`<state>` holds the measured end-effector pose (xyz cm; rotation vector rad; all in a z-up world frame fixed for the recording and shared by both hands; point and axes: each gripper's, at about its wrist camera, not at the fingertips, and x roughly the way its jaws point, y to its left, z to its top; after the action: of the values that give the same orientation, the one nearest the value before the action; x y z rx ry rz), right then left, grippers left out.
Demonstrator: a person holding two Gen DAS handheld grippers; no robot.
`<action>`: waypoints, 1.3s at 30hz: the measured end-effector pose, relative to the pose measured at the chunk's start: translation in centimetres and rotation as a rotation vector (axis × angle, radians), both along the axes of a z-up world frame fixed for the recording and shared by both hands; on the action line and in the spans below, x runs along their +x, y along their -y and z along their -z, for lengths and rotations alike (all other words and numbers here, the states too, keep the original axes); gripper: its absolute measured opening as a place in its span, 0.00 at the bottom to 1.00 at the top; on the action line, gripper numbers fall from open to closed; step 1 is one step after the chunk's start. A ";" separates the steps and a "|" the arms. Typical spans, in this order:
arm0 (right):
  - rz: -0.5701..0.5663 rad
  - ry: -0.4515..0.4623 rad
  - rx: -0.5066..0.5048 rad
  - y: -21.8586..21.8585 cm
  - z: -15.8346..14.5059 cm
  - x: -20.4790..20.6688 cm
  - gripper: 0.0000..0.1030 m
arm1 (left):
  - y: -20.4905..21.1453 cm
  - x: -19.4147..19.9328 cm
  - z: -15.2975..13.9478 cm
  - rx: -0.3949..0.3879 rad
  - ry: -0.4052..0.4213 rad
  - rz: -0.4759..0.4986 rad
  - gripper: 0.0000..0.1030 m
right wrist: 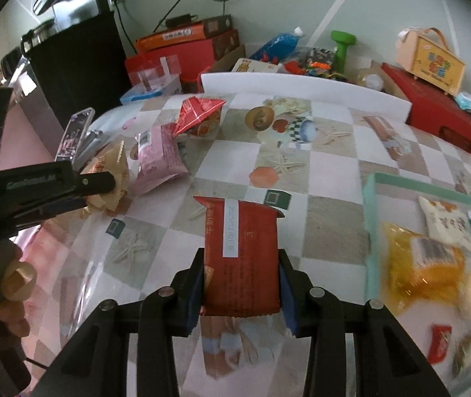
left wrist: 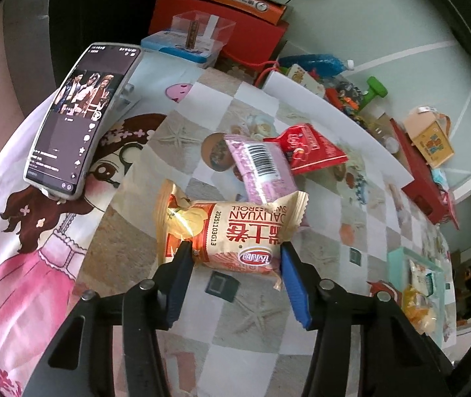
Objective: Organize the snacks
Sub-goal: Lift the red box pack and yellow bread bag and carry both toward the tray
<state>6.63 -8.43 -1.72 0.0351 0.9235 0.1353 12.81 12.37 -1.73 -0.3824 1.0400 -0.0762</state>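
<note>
Right gripper [right wrist: 240, 286]: my fingers are clamped on the short sides of a dark red snack packet [right wrist: 240, 258], held clear of the table [right wrist: 334, 231]. Grip looks firm; nearly the full packet length sticks out forward.

Left gripper [left wrist: 233, 261]: fingers at a middling width, pads against both sides of the cream Swiss-roll packet [left wrist: 232, 228]. The wrapper is puffy and the pads sit on its near edge only. No earlier view to compare, so I cannot say more about the closing.

Risks, as I judge them:
- The Swiss-roll packet could slip or pivot out, since the hold is on an air-filled wrapper near one edge.
- Squeezing harder could crush the cake.
- The teal tray [right wrist: 372, 231] lies to my right. Both hands heading there could cross or collide.
- The phone [left wrist: 80, 115] leans on its stand just left of the pile and could be knocked over.

Count:
- 2 packets in my fingers.
- 2 loose on the table beyond them: pink packet [left wrist: 261, 172], red triangular packet [left wrist: 311, 149].
- Tray: at least 3 snacks, including a yellow one [right wrist: 423, 264] and a white one [right wrist: 447, 221]; blur hides any others.
- One small red packet [right wrist: 438, 342] lies outside the tray.
</note>
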 end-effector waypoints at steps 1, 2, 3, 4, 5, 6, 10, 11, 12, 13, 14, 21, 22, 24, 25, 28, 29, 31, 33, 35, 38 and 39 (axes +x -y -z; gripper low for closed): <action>0.008 0.006 0.006 0.3 -0.3 -0.4 0.40 | 0.2 -0.2 -0.4 -0.004 0.009 0.008 0.53; 0.019 0.012 0.011 0.6 -0.6 -0.7 0.40 | 0.3 -0.3 -0.7 -0.008 0.016 0.013 0.53; 0.034 0.024 0.018 1.1 -1.1 -1.1 0.40 | 0.6 -0.6 -1.1 -0.011 0.026 0.018 0.53; 0.043 0.033 0.023 1.4 -1.4 -1.5 0.40 | 0.8 -0.7 -1.5 -0.010 0.037 0.026 0.53; 0.052 0.043 0.027 1.8 -1.8 -1.9 0.40 | 1.0 -0.8 -1.9 -0.006 0.046 0.031 0.53; 0.060 0.051 0.031 2.1 -2.1 -2.1 0.41 | 1.4 -1.0 -2.3 0.000 0.058 0.041 0.53; 0.079 0.077 0.052 3.2 -3.3 -2.5 0.41 | 2.3 -1.6 -3.8 0.003 0.095 0.068 0.53; 0.081 0.083 0.056 3.3 -3.5 -2.6 0.40 | 2.5 -1.7 -4.2 0.005 0.104 0.073 0.53; 0.085 0.089 0.057 3.6 -3.7 -2.7 0.40 | 2.9 -1.7 -4.5 0.010 0.115 0.078 0.53; 0.088 0.091 0.056 3.7 -3.8 -2.6 0.41 | 3.2 -1.9 -5.0 0.018 0.127 0.084 0.53; 0.091 0.092 0.056 3.8 -3.9 -2.6 0.41 | 3.4 -2.1 -5.3 0.020 0.135 0.087 0.53; 0.126 0.097 0.075 5.4 -4.5 -2.9 0.41 | 5.9 -3.0 -7.3 0.006 0.194 0.143 0.53; 0.132 0.097 0.076 5.6 -4.5 -2.9 0.41 | 6.4 -3.2 -7.5 0.003 0.200 0.154 0.53; 0.149 0.097 0.081 6.3 -4.7 -3.0 0.41 | 7.6 -3.4 -7.9 -0.007 0.212 0.185 0.53; 0.157 0.098 0.084 6.7 -4.8 -3.1 0.41 | 8.2 -3.6 -8.0 -0.011 0.218 0.199 0.53; 0.195 0.103 0.088 8.2 -5.2 -3.3 0.41 | 10.0 -3.9 -8.5 -0.016 0.233 0.240 0.53; 0.212 0.105 0.088 8.9 -5.3 -3.4 0.41 | 10.6 -4.1 -8.6 -0.017 0.239 0.254 0.53; 0.251 0.111 0.094 10.4 -5.6 -3.5 0.41 | 12.0 -4.3 -8.9 -0.018 0.250 0.290 0.53; 0.298 0.117 0.102 12.3 -5.9 -3.8 0.41 | 13.6 -4.6 -9.1 -0.026 0.260 0.329 0.53; 0.343 0.124 0.101 14.1 -6.2 -4.2 0.41 | 15.0 -4.9 -9.2 -0.034 0.267 0.365 0.53; 0.408 0.132 0.095 16.6 -6.6 -4.9 0.41 | 17.4 -5.5 -9.3 -0.035 0.276 0.429 0.53; 0.434 0.135 0.096 17.7 -6.7 -5.3 0.41 | 18.2 -5.8 -9.3 -0.031 0.279 0.452 0.53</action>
<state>1.37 -26.08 4.98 0.3100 0.7557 -0.2192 7.06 -5.88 7.59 -0.1518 0.8326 -0.5363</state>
